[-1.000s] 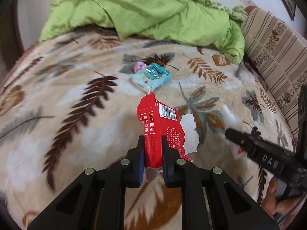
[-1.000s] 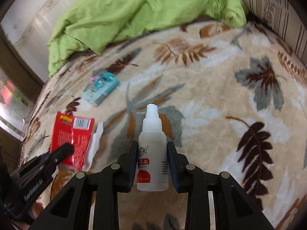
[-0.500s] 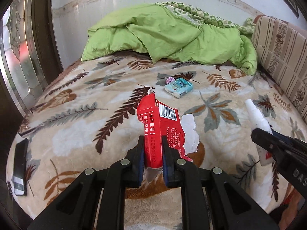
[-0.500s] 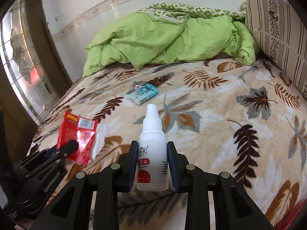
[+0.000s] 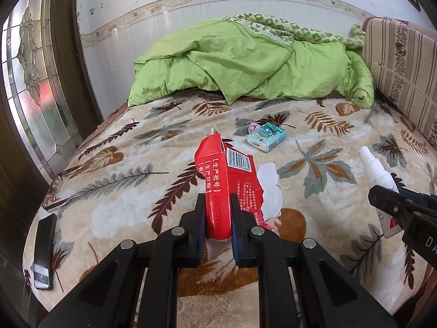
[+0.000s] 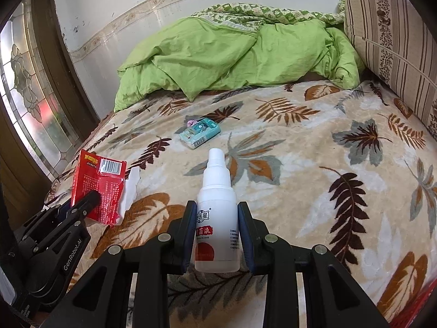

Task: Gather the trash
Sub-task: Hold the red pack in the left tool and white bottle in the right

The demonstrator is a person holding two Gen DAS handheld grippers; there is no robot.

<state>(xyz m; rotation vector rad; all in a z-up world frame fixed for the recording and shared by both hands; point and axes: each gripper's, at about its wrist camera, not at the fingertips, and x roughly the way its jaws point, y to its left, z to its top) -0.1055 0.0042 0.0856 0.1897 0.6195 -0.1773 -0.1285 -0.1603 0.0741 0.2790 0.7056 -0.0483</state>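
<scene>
Carry-off step: left gripper (image 5: 217,218) clamped on torn red packet (image 5: 226,180), right gripper (image 6: 217,232) clamped on white bottle (image 6: 217,213); next, likely a bin.

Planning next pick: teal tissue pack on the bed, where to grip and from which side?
Grip the teal tissue pack across its short width, coming from above: it lies flat on the blanket, long axis diagonal. Keep off the far-left end, where a pink scrap sits.
</scene>
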